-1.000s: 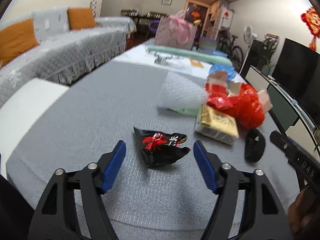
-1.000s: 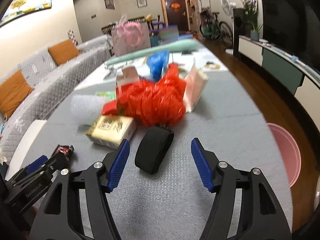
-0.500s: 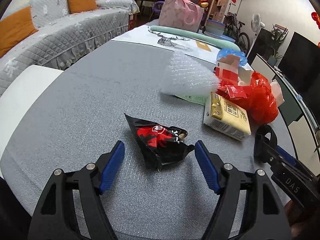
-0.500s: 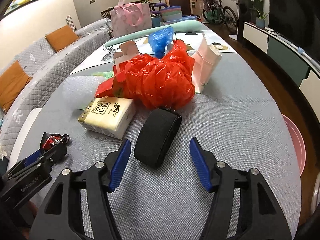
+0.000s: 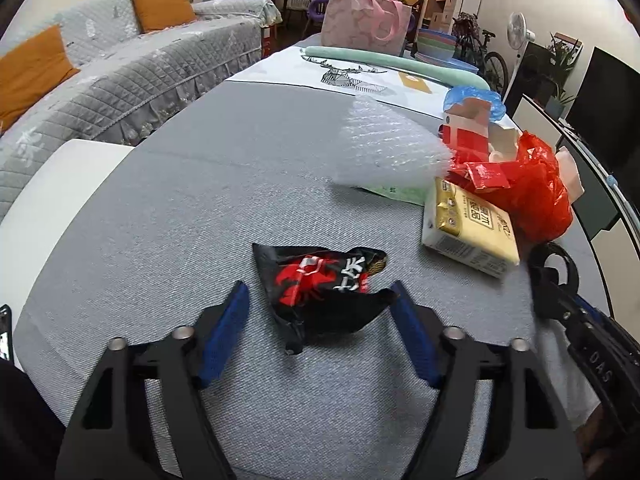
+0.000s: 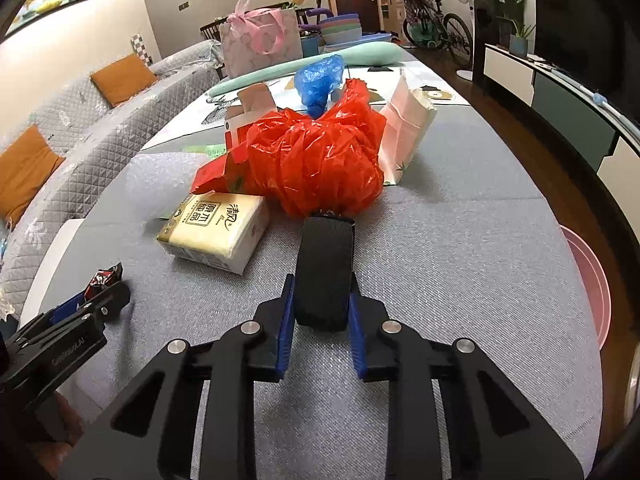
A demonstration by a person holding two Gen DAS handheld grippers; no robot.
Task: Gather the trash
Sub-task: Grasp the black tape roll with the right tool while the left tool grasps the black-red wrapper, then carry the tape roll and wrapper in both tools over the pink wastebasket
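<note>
A crumpled black and red snack wrapper lies on the grey table. My left gripper is open, with a blue finger on either side of the wrapper. In the right wrist view, my right gripper is shut on a black roll of tape that stands on edge on the table. The left wrist view shows the same roll and the right gripper at the far right. From the right wrist view, the left gripper and the wrapper appear at the lower left.
Behind the roll sit a red plastic bag, a yellow tissue pack, bubble wrap, a pink paper bag and a blue bag. A pink bin stands on the floor to the right. A grey sofa runs along the left.
My right gripper has closed on the black roll, which now points straight ahead. My left gripper has moved forward, so the wrapper now lies between its fingers.
</note>
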